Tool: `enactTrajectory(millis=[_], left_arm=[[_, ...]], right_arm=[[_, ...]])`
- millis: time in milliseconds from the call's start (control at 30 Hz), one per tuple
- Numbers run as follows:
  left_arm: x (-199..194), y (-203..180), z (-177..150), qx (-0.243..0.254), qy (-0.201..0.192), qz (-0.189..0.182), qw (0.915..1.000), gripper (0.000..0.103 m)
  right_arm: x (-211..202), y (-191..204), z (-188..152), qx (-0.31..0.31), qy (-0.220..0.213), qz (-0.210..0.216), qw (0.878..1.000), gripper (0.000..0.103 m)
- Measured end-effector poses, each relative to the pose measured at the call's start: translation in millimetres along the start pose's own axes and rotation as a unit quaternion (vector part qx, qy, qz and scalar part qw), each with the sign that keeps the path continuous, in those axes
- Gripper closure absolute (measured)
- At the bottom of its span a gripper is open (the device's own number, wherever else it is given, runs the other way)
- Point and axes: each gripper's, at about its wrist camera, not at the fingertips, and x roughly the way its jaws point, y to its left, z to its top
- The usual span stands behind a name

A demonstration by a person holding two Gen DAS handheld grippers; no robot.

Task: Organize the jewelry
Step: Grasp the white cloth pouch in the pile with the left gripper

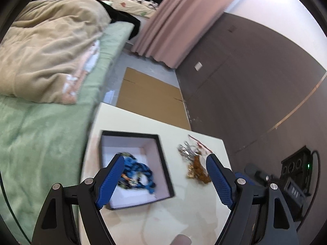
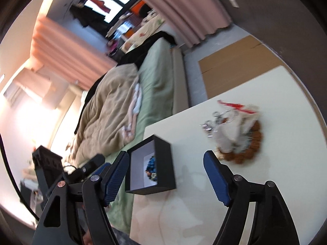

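Note:
A black box with a white inside sits on the cream table. A blue beaded piece lies in it. To its right lies a loose pile: silver chain, brown-gold beads and a red cord. My left gripper is open and empty above the box and pile. In the right wrist view the box shows the blue piece; the pile with a white pouch lies beyond. My right gripper is open and empty above the table.
A bed with green sheet and tan quilt borders the table's left side. Flat cardboard lies on the floor beyond. A brown wall, pink curtain and black device stand to the right.

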Motion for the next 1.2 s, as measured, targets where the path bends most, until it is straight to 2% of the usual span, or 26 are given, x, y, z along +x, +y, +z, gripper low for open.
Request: enactTrajectory(millis=[100,267,367,700,767,900,1200], left_arm=[[8.8,-17.8,-7.6,0.021,0.007,-0.004,0.9997,0.021],[17.8,-43.9,-18.8,0.078,-0.001,0.029,0.9966,0.021],[29.9,-59.9,-23.0,0.11,0.029,0.027,0.9932,0.021],[74.3,-113.4,-23.3,0.166,0.062,0.036,0.9835,0.021],[84.2,-120.2,-24.6,0.174,0.07,0.041,0.9813,0.025],[109.3,-137.4,-27.3,0.198,0.091,0.052,0.9746,0.033],[155.0,-158.0,-41.9,0.26,0.118,0.083,0.9548,0.041]], right_arm=[[-10.7,-12.2,4.1,0.012,-0.009,-0.015,1.0,0.027],[-22.3,-31.1,10.5,0.03,-0.021,-0.056,0.998,0.027],[-24.1,-41.5,15.0,0.04,-0.016,-0.078,0.996,0.027],[-39.1,-83.6,23.5,0.106,-0.007,-0.084,0.991,0.027],[-44.8,-86.8,25.2,0.107,-0.014,-0.096,0.99,0.027],[-58.7,-101.0,30.3,0.119,-0.028,-0.123,0.985,0.027],[-70.4,-124.0,39.1,0.145,-0.029,-0.128,0.981,0.027]])
